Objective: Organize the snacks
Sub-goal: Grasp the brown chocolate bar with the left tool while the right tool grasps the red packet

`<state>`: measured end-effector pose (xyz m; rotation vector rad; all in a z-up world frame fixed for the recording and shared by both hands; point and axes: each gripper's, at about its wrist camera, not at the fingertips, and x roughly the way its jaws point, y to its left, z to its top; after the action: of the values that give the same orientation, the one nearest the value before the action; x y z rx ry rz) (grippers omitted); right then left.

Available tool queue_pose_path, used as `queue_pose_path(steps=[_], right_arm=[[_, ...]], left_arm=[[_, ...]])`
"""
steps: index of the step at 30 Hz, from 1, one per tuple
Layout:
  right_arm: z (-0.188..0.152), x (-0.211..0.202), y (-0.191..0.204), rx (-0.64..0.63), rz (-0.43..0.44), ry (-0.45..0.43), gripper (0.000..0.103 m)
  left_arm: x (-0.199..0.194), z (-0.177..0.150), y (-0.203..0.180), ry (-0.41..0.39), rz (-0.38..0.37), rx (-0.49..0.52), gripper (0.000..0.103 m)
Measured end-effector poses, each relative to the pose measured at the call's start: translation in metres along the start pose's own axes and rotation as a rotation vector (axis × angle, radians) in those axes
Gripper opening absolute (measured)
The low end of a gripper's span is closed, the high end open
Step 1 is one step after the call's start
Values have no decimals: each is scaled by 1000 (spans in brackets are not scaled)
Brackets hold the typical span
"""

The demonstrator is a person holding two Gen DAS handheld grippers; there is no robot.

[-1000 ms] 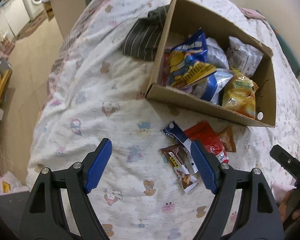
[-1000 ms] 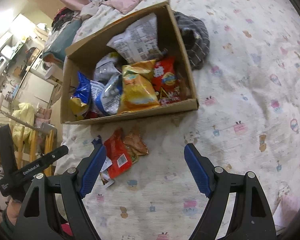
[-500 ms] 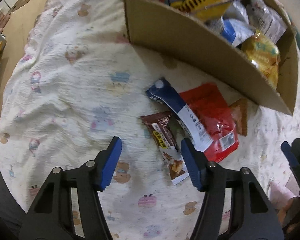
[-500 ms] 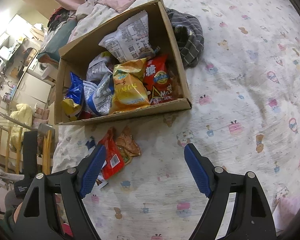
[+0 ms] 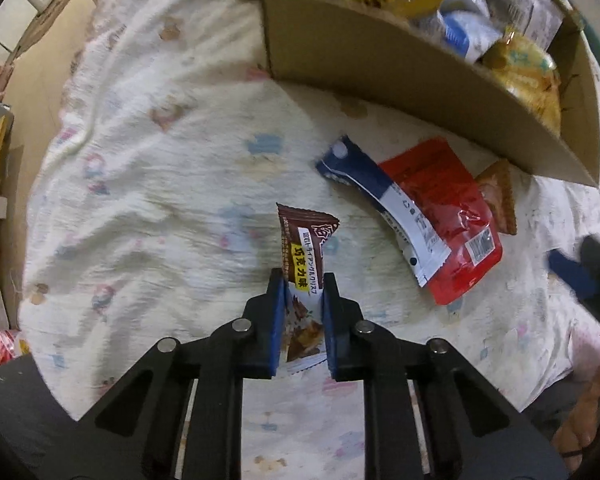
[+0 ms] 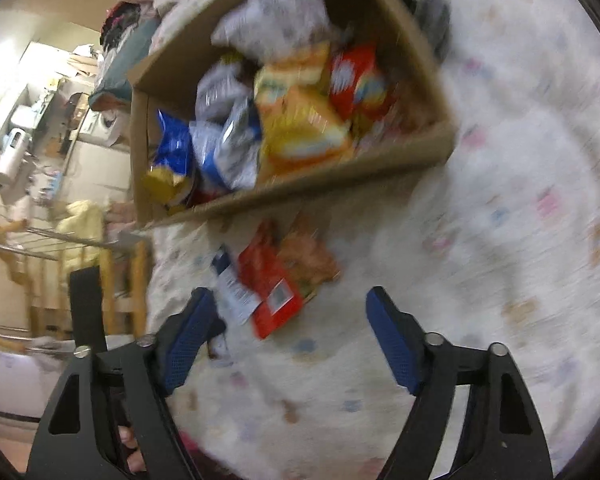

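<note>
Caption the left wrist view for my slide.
Left gripper shut on brown chocolate snack lying on bedspread near cardboard box.

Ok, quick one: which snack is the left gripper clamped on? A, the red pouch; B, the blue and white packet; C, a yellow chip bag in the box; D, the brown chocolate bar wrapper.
D: the left gripper's blue pads pinch the brown chocolate bar wrapper on the bedspread.

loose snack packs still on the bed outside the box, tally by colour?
Brown chocolate pack, in the left gripper: 1
Navy and white pack: 1
Red pack: 1
Tan-orange pack: 1
Total: 4
</note>
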<state>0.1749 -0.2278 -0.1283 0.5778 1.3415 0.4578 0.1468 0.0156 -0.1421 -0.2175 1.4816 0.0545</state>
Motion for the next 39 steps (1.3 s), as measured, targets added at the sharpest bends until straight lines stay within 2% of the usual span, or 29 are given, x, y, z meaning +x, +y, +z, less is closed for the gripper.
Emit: queue_pose_path(steps=[1, 2, 5, 9, 12, 13, 14, 15, 19, 21, 22, 24, 34, 39], right_arm=[[-1, 8, 1, 5, 4, 24, 57], [-2, 14, 3, 2, -1, 42, 45], [-3, 36, 11, -23, -44, 74, 43], [3, 51, 23, -64, -106, 52, 43], [6, 57, 28, -79, -98, 64, 42], [6, 60, 30, -86, -87, 73, 39], [6, 63, 33, -98, -69, 85, 29], [5, 67, 38, -120, -53, 98, 25], [1, 82, 50, -173, -54, 118, 24], [-1, 86, 52, -184, -62, 124, 11], [-2, 87, 52, -190, -66, 124, 10], [-3, 78, 54, -219, -65, 113, 3], [-24, 24, 64, -293, -18, 23, 1], [-39, 6, 60, -306, -25, -7, 1]], left_arm=[[-5, 0, 3, -15, 3, 4, 14], [-11, -1, 6, -34, 7, 6, 14], [-22, 0, 15, -63, 0, -5, 14], [-29, 1, 34, -85, -3, -25, 14], [-30, 0, 45, -93, -7, -33, 14], [-31, 0, 49, -94, -8, -35, 14], [-32, 0, 53, -96, -10, -38, 14], [-33, 0, 54, -98, -10, -41, 14], [-37, 6, 45, -104, -8, -49, 14], [-36, 8, 48, -107, -7, -54, 14], [-37, 9, 47, -108, -9, -54, 14], [-38, 8, 44, -114, -7, -46, 14], [-53, 1, 32, -153, -3, -26, 14], [-57, -3, 25, -176, 18, 5, 14]])
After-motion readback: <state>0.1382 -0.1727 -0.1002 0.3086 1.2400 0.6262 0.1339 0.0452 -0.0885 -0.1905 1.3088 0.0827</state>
